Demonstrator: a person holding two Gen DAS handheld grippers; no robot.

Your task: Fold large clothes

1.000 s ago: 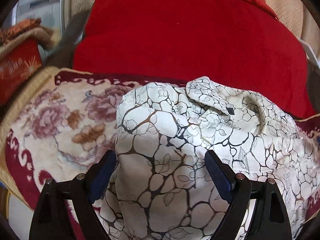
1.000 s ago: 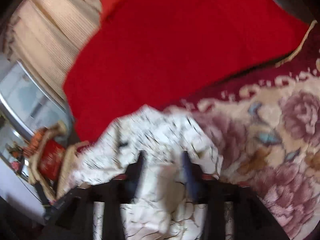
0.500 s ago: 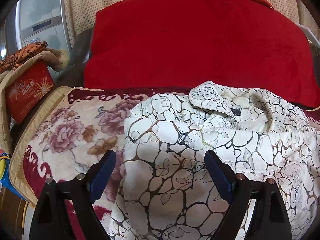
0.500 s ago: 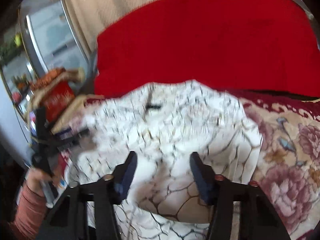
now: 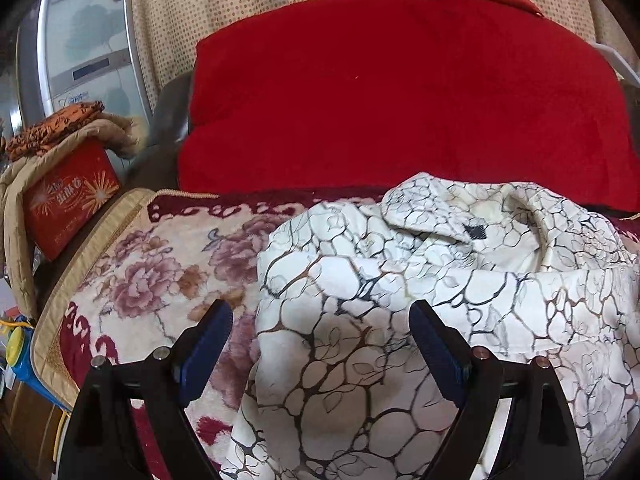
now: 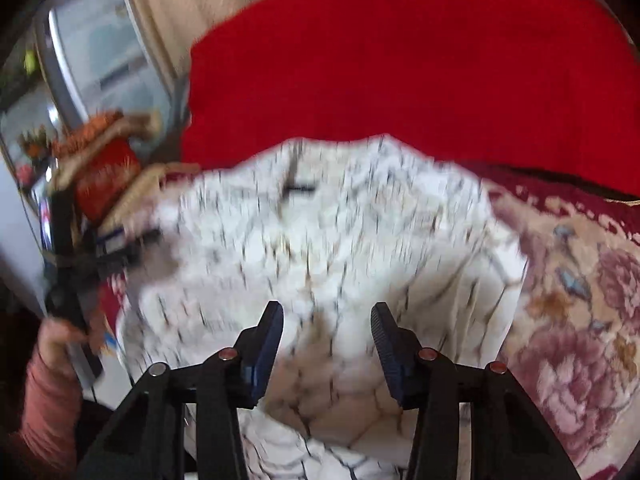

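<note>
A white garment with a brown crackle-and-leaf print (image 5: 400, 288) lies bunched on a floral blanket (image 5: 152, 276), its collar and black label toward the back. My left gripper (image 5: 320, 344) is open and empty, hovering over the garment's near left part. In the right wrist view the garment (image 6: 332, 240) is blurred by motion. My right gripper (image 6: 326, 340) is open, its fingers astride the cloth without holding it. The left gripper and the hand holding it show at the left of that view (image 6: 76, 260).
A red quilt (image 5: 400, 96) is heaped behind the garment against a dotted beige curtain (image 5: 240, 4). A red box (image 5: 68, 196) under folded cloths stands at the left edge. The blanket's floral area (image 6: 580, 300) lies right of the garment.
My right gripper has opened wider and swung left over the garment. My left gripper has drawn back and risen slightly, still open. The garment lies flatter.
</note>
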